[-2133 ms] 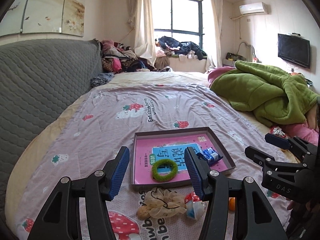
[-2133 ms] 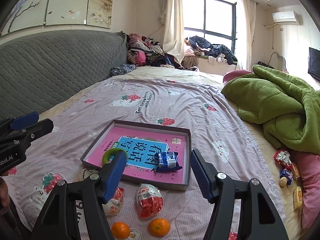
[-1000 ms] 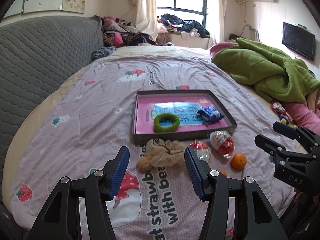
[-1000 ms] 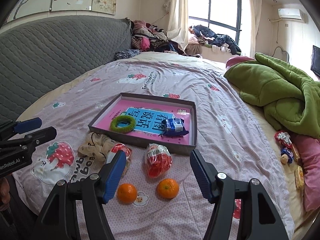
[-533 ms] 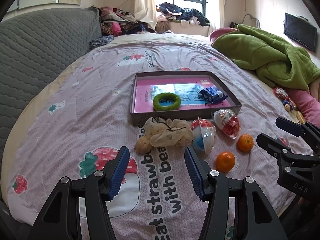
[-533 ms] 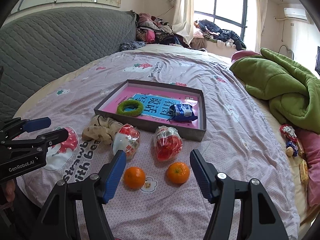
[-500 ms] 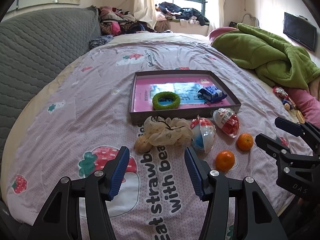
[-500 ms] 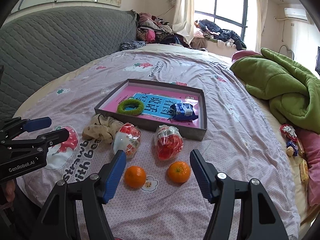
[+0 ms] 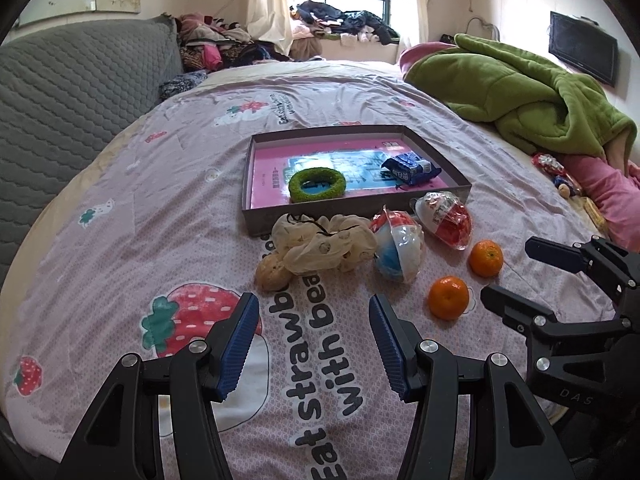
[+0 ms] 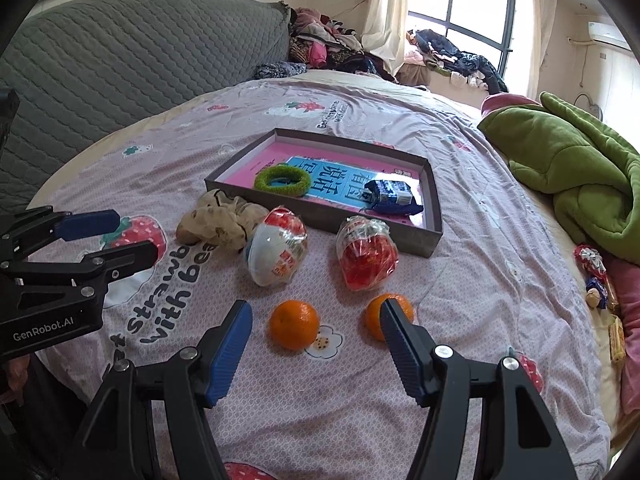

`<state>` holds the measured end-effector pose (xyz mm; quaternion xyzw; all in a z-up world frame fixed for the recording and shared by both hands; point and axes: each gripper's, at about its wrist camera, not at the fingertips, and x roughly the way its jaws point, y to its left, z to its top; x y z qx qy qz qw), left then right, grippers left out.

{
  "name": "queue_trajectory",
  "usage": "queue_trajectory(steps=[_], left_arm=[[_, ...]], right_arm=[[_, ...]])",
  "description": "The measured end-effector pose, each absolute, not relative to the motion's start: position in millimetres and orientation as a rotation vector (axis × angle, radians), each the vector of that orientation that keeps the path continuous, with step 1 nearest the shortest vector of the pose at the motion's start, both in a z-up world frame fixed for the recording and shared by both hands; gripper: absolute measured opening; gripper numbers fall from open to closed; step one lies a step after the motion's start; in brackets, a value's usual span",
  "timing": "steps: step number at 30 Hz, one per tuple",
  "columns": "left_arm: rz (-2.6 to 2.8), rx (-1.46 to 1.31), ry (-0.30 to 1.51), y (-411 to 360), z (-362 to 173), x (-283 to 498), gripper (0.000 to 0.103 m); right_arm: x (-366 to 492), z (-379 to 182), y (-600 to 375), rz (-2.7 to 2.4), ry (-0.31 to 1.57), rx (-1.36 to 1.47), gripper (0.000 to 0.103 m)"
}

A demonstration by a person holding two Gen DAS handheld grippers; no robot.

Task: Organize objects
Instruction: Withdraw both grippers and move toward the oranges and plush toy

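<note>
Left wrist: from low left, faces down across bed (image 9: 120, 208), near.
Right wrist: from right, same slant.
Shared: tray (image 9: 352, 216) (image 10: 434, 216), oranges (image 9: 448, 298) (image 10: 294, 324).

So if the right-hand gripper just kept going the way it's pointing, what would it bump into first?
Probably the nearer orange: it lies on the bedspread between the open right gripper fingers' line. Depth is hard to judge; it might touch the bedspread just short of it.
</note>
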<state>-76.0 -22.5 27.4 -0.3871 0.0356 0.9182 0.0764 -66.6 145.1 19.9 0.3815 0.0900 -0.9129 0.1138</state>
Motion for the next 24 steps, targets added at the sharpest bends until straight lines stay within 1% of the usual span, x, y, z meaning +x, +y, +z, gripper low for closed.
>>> queue_trajectory(steps=[5,11,17,24], left_arm=[[2.784,-1.112,0.153,-22.5,24.3,-79.6,0.059],[2.780,-1.088,0.129,-26.2,20.4,-87.5,0.059],[2.777,-1.077,0.108,-28.2,15.9,-94.3,0.059],[2.768,-1.051,0.152,-24.1,10.4,-103.2,0.059]], right_arm=[[-68.5,9.7,141.7,-2.663,0.270,1.137,0.066],[-71.2,-2.0,138.7,-2.649,0.276,1.161,0.066],[-73.0,-14.9,138.1,-2.639,0.240,1.188,0.066],[-74.8,-22.2,139.7,-2.637,0.218,1.202,0.066]])
